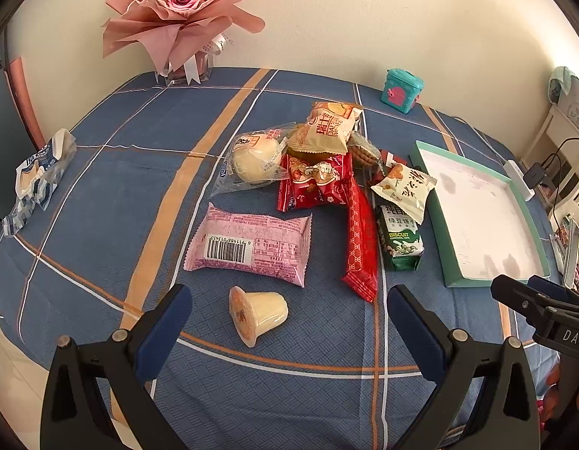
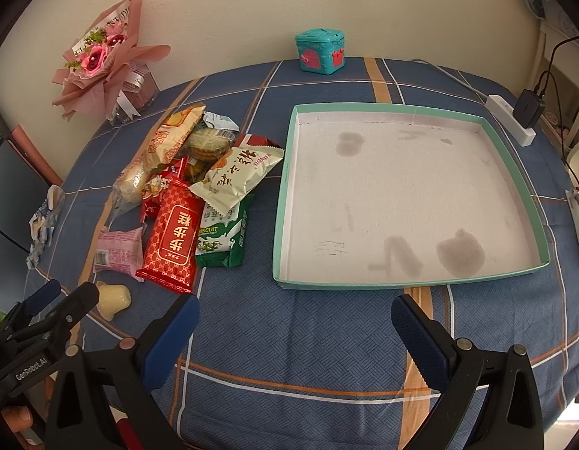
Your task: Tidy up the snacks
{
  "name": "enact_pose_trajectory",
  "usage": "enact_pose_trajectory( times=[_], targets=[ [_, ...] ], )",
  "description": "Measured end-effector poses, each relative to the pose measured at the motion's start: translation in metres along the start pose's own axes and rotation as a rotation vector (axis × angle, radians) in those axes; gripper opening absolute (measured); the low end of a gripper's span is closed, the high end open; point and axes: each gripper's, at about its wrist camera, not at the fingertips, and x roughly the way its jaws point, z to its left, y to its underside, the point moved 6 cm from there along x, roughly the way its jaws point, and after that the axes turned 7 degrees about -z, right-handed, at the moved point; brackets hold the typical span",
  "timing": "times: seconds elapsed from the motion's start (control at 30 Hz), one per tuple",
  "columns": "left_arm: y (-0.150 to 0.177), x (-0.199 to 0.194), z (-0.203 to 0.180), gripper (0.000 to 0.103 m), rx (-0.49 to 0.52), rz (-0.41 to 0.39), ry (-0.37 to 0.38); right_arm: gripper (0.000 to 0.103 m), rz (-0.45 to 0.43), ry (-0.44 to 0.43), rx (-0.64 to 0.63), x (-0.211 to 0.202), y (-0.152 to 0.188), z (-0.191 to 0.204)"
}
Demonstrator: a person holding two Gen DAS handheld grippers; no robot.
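A heap of snack packets lies mid-table: a pink packet point(image 1: 250, 244), a long red bar point(image 2: 173, 238), a green biscuit pack point(image 1: 399, 238), a white bun in clear wrap point(image 1: 256, 159), and more behind. A jelly cup point(image 1: 257, 315) lies on its side between the tips of my left gripper point(image 1: 289, 318), which is open and holds nothing. To the right sits a shallow teal-rimmed box point(image 2: 512, 152), with nothing inside. My right gripper point(image 2: 295, 322) hovers open just in front of the box's near rim. Each gripper shows at the edge of the other's view.
A pink flower bouquet point(image 1: 180, 11) in a vase stands at the back left. A small teal toy chest point(image 2: 321, 50) is at the back. A crumpled blue-white wrapper point(image 1: 39, 176) lies at the left edge. A power strip with charger point(image 2: 514, 116) sits beyond the box.
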Motion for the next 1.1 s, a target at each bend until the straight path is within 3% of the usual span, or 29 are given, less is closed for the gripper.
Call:
enact_pose_trajectory(
  times=[1.1],
  targets=[
    [0.004, 0.0028, 0.0056, 0.103, -0.016, 0.031, -0.011, 0.103, -0.001, 0.001, -0.001, -0.0007, -0.0006, 0.0009]
  ],
)
